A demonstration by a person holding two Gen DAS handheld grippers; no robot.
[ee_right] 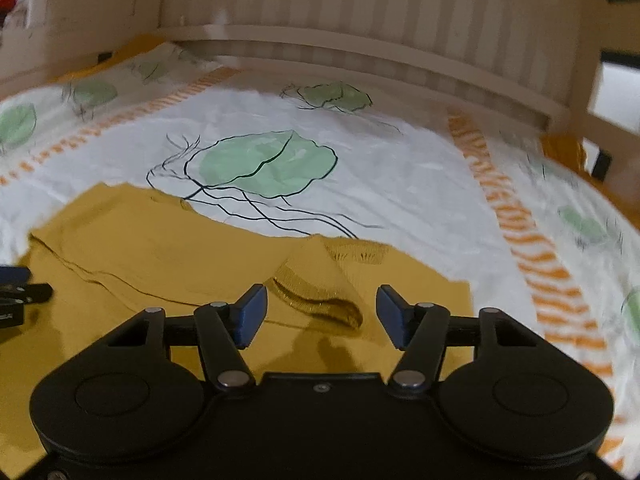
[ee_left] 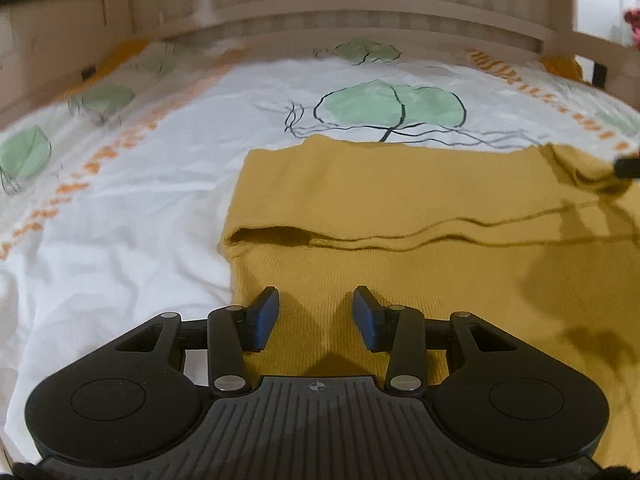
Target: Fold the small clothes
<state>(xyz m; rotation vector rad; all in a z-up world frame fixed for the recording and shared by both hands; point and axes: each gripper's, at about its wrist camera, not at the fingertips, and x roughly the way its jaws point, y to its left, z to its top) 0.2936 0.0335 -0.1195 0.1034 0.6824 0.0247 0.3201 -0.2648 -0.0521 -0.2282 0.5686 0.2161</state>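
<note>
A mustard-yellow knit garment [ee_left: 400, 208] lies flat on the bed, with one layer folded over across its middle. My left gripper [ee_left: 316, 314] is open and empty, low over the garment's near left part. My right gripper [ee_right: 320, 314] is open and empty over the garment [ee_right: 160, 248], with a ribbed cuff or neck opening [ee_right: 320, 306] lying between its blue pads. The tip of the right gripper shows at the far right of the left wrist view [ee_left: 626, 166]. The left gripper shows at the left edge of the right wrist view [ee_right: 16, 292].
The garment rests on a white bedsheet [ee_left: 140, 200] printed with green leaves and orange stripes. A beige slatted headboard [ee_left: 360, 12] runs along the far side, with bed rails at both sides. Bare sheet lies to the left of the garment and beyond it.
</note>
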